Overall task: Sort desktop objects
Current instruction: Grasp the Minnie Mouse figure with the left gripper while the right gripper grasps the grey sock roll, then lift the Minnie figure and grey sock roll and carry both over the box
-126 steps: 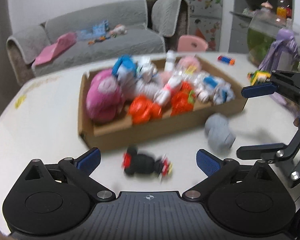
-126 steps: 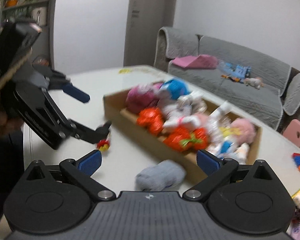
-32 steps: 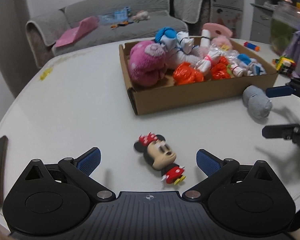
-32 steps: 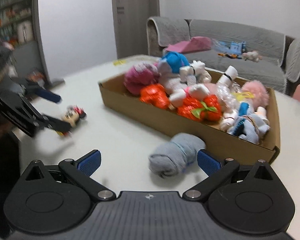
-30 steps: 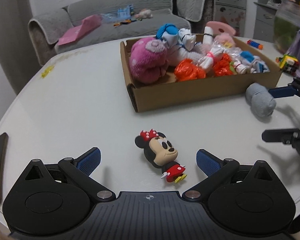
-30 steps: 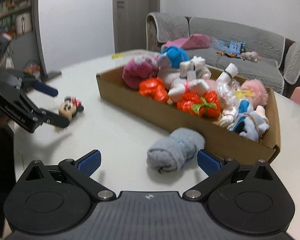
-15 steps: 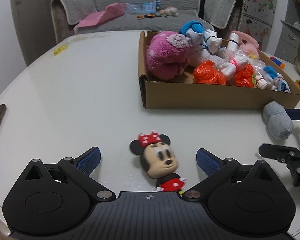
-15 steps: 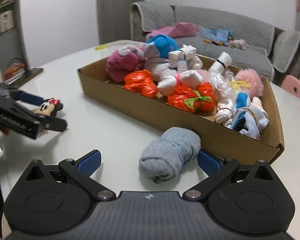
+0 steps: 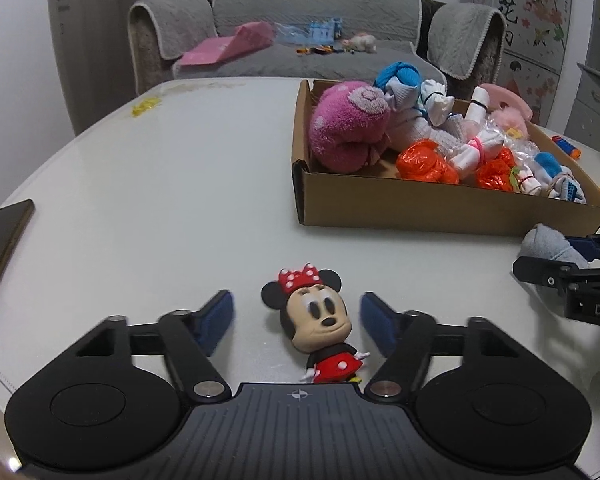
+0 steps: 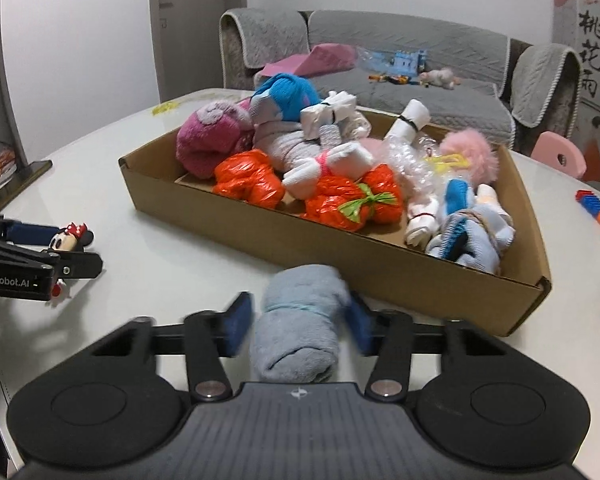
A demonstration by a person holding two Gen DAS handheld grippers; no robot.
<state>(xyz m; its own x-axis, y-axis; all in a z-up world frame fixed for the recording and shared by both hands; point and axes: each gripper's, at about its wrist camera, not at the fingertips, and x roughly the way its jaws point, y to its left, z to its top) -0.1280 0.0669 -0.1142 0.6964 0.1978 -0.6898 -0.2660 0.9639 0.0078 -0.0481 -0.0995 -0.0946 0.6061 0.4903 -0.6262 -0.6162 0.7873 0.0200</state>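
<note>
the left gripper (image 9: 296, 322) is closing its jaws around the mouse doll (image 9: 314, 322), which is lying near the front edge of the table (image 9: 160, 184). the blue pads (image 9: 218, 320) are not touching the doll yet, so nothing is clamped. the doll's head is round and smooth, so it could be popping out or spinning away if the pads are squeezing only the head.

the right gripper (image 10: 296, 322) is closing its jaws on the grey rolled sock (image 10: 300, 320), just beside the front wall of the cardboard box (image 10: 380, 268). the pads look like they are just reaching its sides, but they are blurry and i cannot tell if they are pressing. the sock is soft, so it could be squashing and slipping loose, or bumping the box wall when it is going up.

the box is already holding many soft toys and bundles.

a second ago both grippers were standing wide apart; now both are coming together around their things.
</note>
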